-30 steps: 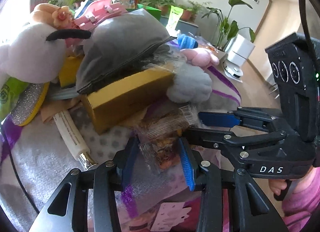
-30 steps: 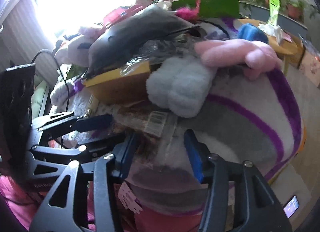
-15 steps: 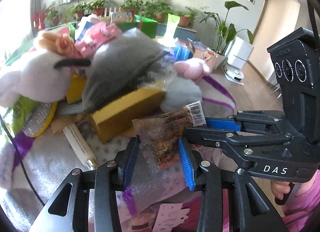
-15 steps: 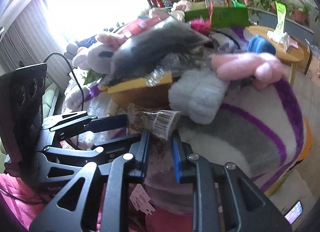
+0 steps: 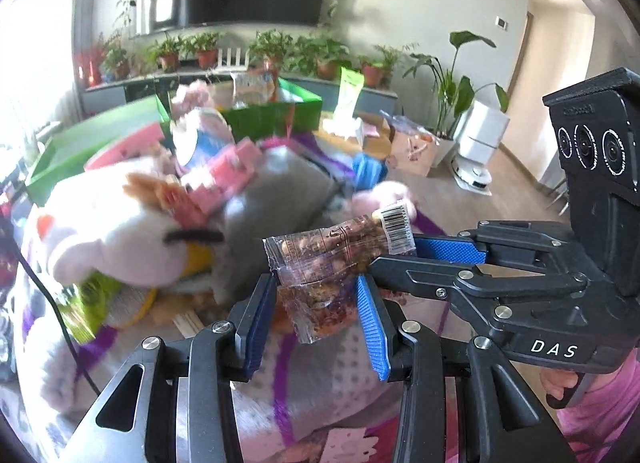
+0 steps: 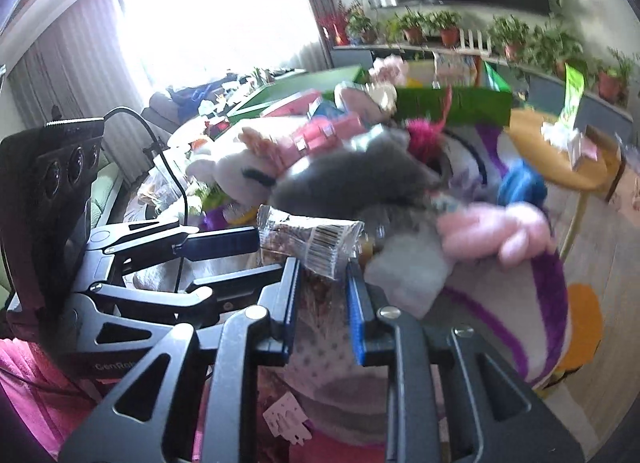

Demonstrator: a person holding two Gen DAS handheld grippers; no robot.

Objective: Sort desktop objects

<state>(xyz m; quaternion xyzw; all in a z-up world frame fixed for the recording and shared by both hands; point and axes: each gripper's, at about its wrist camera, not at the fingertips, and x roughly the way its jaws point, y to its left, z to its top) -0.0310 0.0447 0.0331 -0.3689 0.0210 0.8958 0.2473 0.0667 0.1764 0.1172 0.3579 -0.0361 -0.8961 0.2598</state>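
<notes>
A clear snack packet (image 5: 336,259) with a barcode label and brown contents hangs in the air above the cluttered blanket. My right gripper (image 6: 322,283) is shut on the packet (image 6: 316,239), pinching it between the blue pads. In the left wrist view the right gripper (image 5: 400,257) comes in from the right and grips the packet's upper part. My left gripper (image 5: 316,303) has its blue pads on both sides of the packet's lower part; whether they press it I cannot tell.
A pile on the blanket (image 5: 320,367): white plush toy (image 5: 116,223), grey pouch (image 5: 276,191), pink plush (image 6: 492,227), pink box (image 5: 224,179). Green boxes (image 5: 276,115) stand behind. A round wooden side table (image 6: 560,159) and potted plants are beyond.
The packet has been lifted off the pile. The right gripper closed on it. Both grippers rose and the view tilted up toward the room.
</notes>
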